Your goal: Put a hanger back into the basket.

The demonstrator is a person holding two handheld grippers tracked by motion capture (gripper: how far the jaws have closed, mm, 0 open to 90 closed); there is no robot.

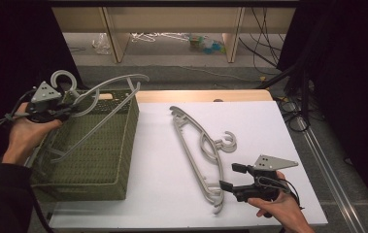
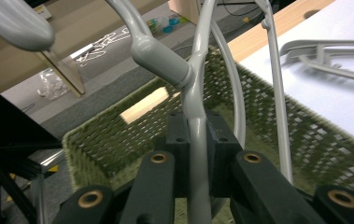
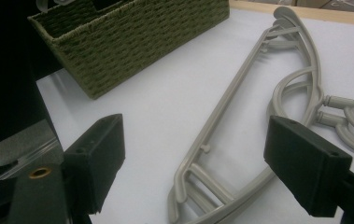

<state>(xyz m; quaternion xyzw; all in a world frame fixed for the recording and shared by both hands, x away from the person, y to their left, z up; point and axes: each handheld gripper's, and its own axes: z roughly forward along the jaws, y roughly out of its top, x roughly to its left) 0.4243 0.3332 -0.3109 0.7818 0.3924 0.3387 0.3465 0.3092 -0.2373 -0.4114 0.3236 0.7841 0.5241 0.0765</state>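
L gripper [image 1: 70, 110] was clamped on a grey hanger [image 1: 105, 95], jaws tight on the hanger's neck just below the hook; in the L gripper view the hanger stem [image 2: 197, 135] ran straight up btw the two black pads [image 2: 179, 140]. Hanger was held tilted over the green woven basket [image 1: 105, 160], its lower end down inside the basket, upper arm sticking out past the far rim. Basket sat on the L part of the white table [image 1: 162, 194], near the front edge.

R gripper [image 1: 231, 177] was wide, nothing btw the jaws; pads [image 3: 101, 158] not touching anything. It sat low at the front R of the table, jaws pointed toward the stacked hangers [image 1: 201, 145] lying flat on the white top, approx. mid-table, well apart from the basket. In the R gripper view the stack's near end [image 3: 198, 186] lay btw the open jaws' line of sight, hooks [image 3: 347, 121] off to the R side. Looked like 2 hangers stacked, exact count hard to tell.
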